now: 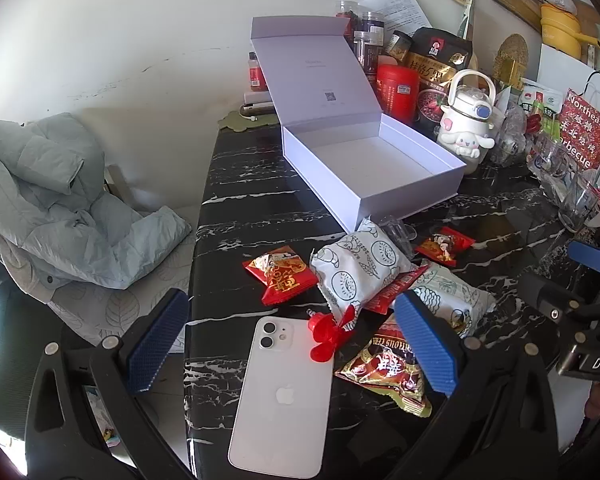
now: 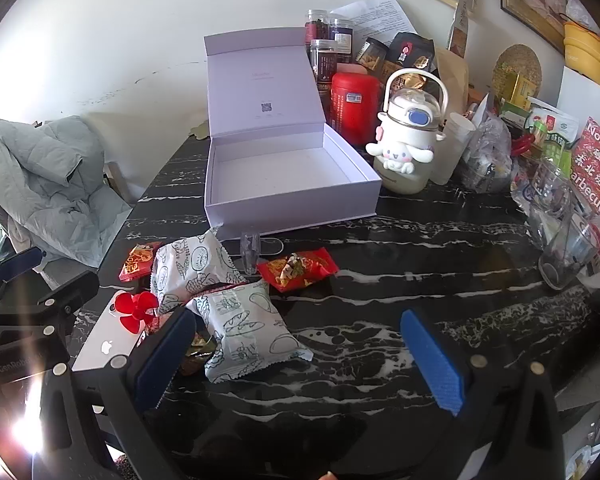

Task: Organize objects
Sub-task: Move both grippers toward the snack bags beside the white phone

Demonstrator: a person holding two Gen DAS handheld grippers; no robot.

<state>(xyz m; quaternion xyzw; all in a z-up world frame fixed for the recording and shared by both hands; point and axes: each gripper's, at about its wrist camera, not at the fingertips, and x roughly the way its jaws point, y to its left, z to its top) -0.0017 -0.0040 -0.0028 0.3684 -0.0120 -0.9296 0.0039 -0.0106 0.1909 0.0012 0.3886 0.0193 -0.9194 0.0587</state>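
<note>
Both grippers are spread about as wide as they go, with nothing between the pads. The left gripper (image 1: 286, 346) hangs over the near left edge of the black marble table (image 1: 260, 184), right above a white phone (image 1: 282, 396) lying face down, with a little red plastic fan (image 1: 332, 330) sitting at the phone's top corner. Just beside its right pad there's a red and gold snack bag (image 1: 388, 372), and past that two white bread packets (image 1: 360, 268) piled up with a red wrapper wedged between them. One red candy pack (image 1: 280, 274) sits left of the pile, another one (image 1: 444, 245) to its right. The right gripper (image 2: 300, 354) is over bare tabletop, its left pad just beside the nearer bread packet (image 2: 248, 330). Further back, toward the far edge, the white gift box (image 2: 284, 176) stands open and empty, lid up. A white cartoon dog bottle (image 2: 408, 152) is just right of it, with a red canister (image 2: 354, 106) behind. A grey puffer jacket (image 1: 56, 200) is slumped on the chair off the left edge.
</note>
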